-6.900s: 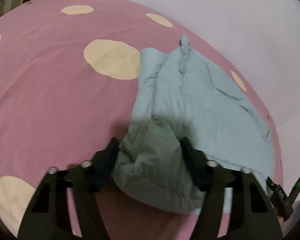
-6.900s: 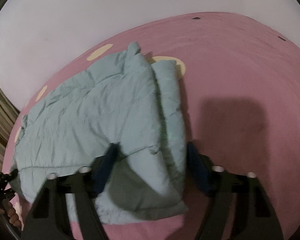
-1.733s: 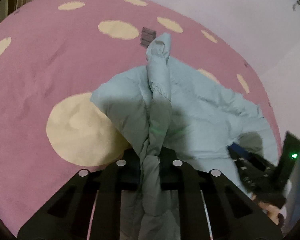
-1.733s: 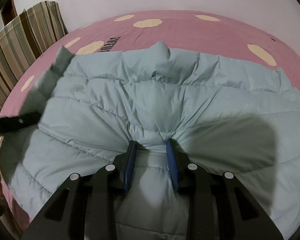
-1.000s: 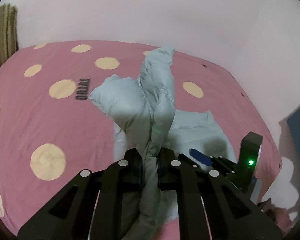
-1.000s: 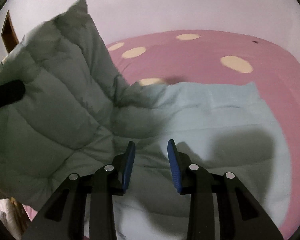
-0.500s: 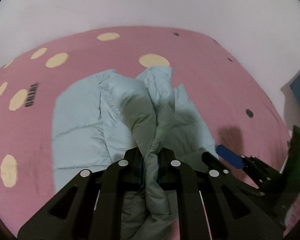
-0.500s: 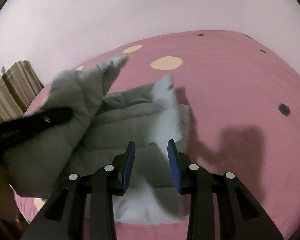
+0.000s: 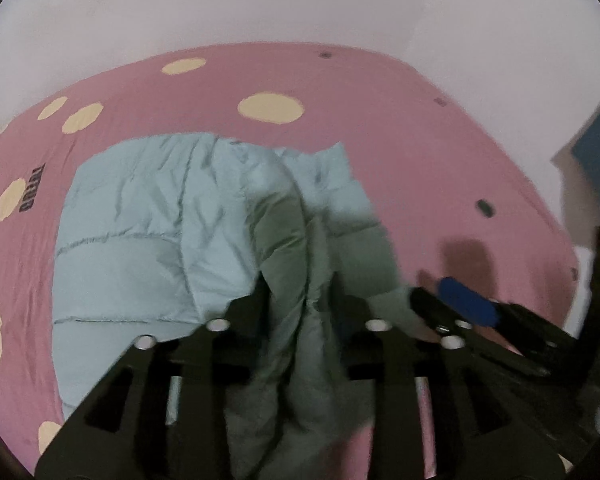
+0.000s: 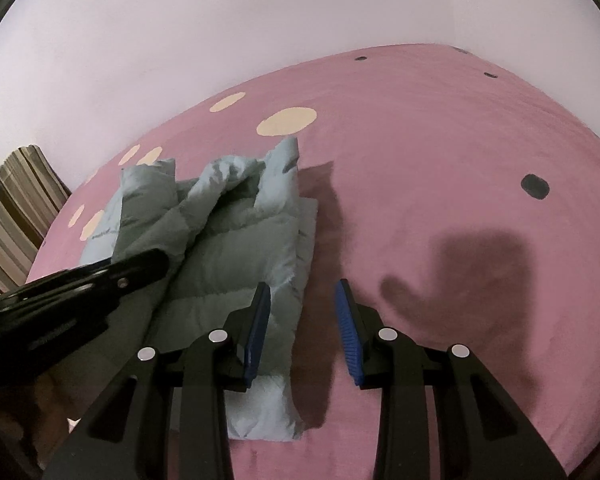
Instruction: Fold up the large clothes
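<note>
A pale blue quilted jacket [image 9: 148, 216] lies folded over on the pink bed sheet [image 9: 420, 140]. My left gripper [image 9: 300, 292] has its jaws a little apart, with a bunched fold of the jacket still between them. My right gripper [image 10: 302, 308] is open and empty, hovering over the jacket's right edge [image 10: 300, 240] and bare sheet. The left gripper shows at the left of the right wrist view [image 10: 100, 276]. The right gripper's blue pad shows in the left wrist view [image 9: 466, 306].
The pink sheet [image 10: 440, 160] has cream dots [image 9: 270, 109] and small dark marks [image 10: 535, 186]. A white wall stands behind the bed. A striped cushion [image 10: 20, 200] lies at the far left.
The left gripper carried the jacket's fold across and down onto the rest of the jacket, and its jaws have widened. The right gripper let go earlier and has drifted right over the jacket's edge.
</note>
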Demonstrator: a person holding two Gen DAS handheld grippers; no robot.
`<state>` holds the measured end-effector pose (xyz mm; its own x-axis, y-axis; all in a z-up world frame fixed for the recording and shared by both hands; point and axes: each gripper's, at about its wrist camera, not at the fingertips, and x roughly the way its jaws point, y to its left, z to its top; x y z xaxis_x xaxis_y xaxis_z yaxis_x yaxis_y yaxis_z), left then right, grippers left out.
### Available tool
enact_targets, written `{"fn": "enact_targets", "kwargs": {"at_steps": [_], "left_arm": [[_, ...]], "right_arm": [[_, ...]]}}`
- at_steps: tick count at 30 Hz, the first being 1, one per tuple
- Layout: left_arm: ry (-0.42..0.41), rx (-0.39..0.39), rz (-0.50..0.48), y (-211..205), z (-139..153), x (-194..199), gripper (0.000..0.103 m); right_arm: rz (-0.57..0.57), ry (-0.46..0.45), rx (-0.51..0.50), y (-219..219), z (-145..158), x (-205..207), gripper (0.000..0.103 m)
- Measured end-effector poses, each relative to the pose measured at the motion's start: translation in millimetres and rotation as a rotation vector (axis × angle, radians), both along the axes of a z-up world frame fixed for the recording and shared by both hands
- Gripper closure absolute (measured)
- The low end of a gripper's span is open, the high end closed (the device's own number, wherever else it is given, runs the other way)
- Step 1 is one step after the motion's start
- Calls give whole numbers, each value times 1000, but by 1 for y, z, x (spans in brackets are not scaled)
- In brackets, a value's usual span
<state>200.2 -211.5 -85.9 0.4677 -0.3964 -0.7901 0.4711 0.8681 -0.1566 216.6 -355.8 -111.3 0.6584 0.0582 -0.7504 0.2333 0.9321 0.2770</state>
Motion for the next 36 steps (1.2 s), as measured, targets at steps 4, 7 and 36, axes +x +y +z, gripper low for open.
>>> {"fn": "enact_targets", "kwargs": {"at_steps": [4,7,36], "left_arm": [[-42,-68,-22,14,24,-14,51],[-96,-97,-9,37,38,-21,45],[-29,-160,265,194,-32,10,41]], "right_arm": [[10,-14,0,6,10,4,69],[24,-23,-9,14,18,6,69],[175,56,119,79,7,49,93]]}}
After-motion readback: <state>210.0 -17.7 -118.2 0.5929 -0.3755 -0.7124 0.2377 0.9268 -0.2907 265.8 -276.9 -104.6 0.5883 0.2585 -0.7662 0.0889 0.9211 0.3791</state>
